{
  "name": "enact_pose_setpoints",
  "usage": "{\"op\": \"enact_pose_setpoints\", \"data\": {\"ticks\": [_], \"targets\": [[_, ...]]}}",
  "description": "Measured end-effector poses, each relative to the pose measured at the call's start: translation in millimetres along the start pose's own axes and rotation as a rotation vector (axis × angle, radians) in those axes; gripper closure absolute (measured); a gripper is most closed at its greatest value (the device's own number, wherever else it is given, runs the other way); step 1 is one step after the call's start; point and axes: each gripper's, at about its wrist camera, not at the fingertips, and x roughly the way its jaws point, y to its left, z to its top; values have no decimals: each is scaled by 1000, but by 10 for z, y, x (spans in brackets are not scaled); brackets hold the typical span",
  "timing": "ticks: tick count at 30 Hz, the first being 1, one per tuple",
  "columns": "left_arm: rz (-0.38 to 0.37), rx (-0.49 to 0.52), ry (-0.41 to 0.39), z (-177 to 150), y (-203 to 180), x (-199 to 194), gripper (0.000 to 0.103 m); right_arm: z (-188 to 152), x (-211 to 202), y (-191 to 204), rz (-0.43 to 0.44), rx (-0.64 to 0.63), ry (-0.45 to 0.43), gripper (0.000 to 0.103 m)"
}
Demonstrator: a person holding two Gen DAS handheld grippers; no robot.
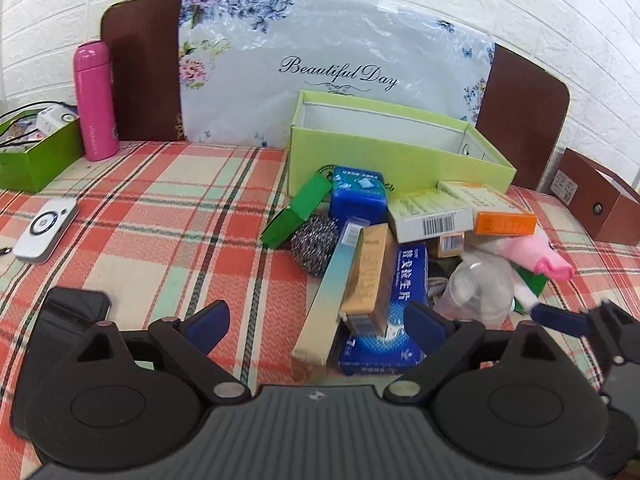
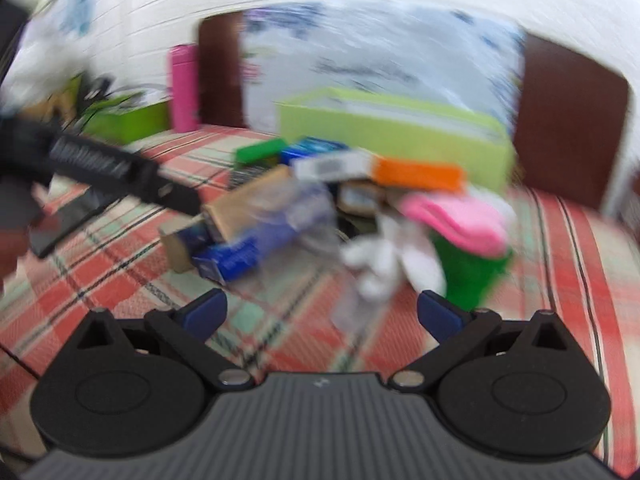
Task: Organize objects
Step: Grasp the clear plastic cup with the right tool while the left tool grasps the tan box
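Note:
A pile of small items lies on the plaid cloth in front of an open light-green box (image 1: 400, 152): a long pale box (image 1: 332, 284), a tan box (image 1: 368, 276), a blue box (image 1: 404, 304), a steel scourer (image 1: 314, 244), a green carton (image 1: 298, 212), an orange-ended box (image 1: 504, 222), a clear bottle (image 1: 476, 292) and pink cloth (image 1: 536, 254). My left gripper (image 1: 316, 322) is open and empty just before the pile. My right gripper (image 2: 320, 312) is open and empty; its view is blurred, with the pile (image 2: 280, 216) and green box (image 2: 400, 128) ahead.
A pink flask (image 1: 96, 100) and a green bin (image 1: 36, 152) stand at the far left. A white device (image 1: 46, 228) and a black phone (image 1: 68, 312) lie on the left. A brown box (image 1: 600, 204) sits at the far right. The headboard and brick wall stand behind.

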Motion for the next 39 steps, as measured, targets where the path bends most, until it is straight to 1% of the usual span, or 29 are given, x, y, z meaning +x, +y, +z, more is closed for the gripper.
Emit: {"op": "enact_pose_setpoints", "data": {"ticks": [1,2,3,4,5,6,7,8,9,10,11,12,16,19,20,21,24,27,29,31,32,33,36,39], "targets": [[-9,5,1,24,-11,29,10,35,55,57,-9,-39,-16,1],[-22,9,5,49,-28,59,13,66,102,93,-18,-70,-34,4],[-39,13,8,72,-42,89,17,84,142,125,-26,-93,-48,11],[-61,17,9,88,-58,119,20,98,185,141,-38,-105,-45,15],[-84,22,13,109,-76,159,26,106,218,146,-45,-109,-34,21],[-103,25,20,128,-88,210,28,94,235,135,-41,-102,-25,33],[-115,24,29,144,-99,270,29,86,237,121,-31,-91,-19,41],[-122,21,40,161,-103,343,32,68,225,87,-13,-78,-13,51],[-129,22,55,176,-111,422,39,42,200,62,0,-65,-13,51],[-129,27,72,188,-121,493,41,15,167,34,3,-55,-17,51],[-117,41,82,197,-146,550,49,-1,138,15,3,-51,-16,51],[-108,62,89,199,-171,588,52,-16,108,-4,1,-43,-18,52],[-107,87,84,192,-225,513,53,-77,-22,-105,-2,2,-19,53],[-75,135,58,156,-299,402,59,-98,-73,-159,-7,24,-16,53],[-76,140,50,151,-307,369,70,-101,-84,-164,-11,28,-17,53],[-96,132,50,156,-293,339,74,-98,-87,-169,-11,32,-18,53],[-143,95,50,179,-228,315,75,-72,-96,-176,-14,44,-32,53],[-131,111,74,151,-241,402,74,-57,-97,-169,-1,48,-35,53],[-139,126,54,124,-273,413,74,-59,-89,-150,6,46,-34,53],[-175,121,59,127,-304,450,74,-62,-75,-139,7,50,-32,53],[-202,117,88,121,-323,508,75,-66,-62,-141,8,53,-27,53],[-219,112,95,103,-343,536,76,-69,-47,-140,6,58,-19,53],[-220,135,87,97,-400,501,76,-75,-37,-151,-5,59,-18,53],[-217,107,93,101,-330,481,79,-67,-78,-174,-1,59,-21,53]]}}
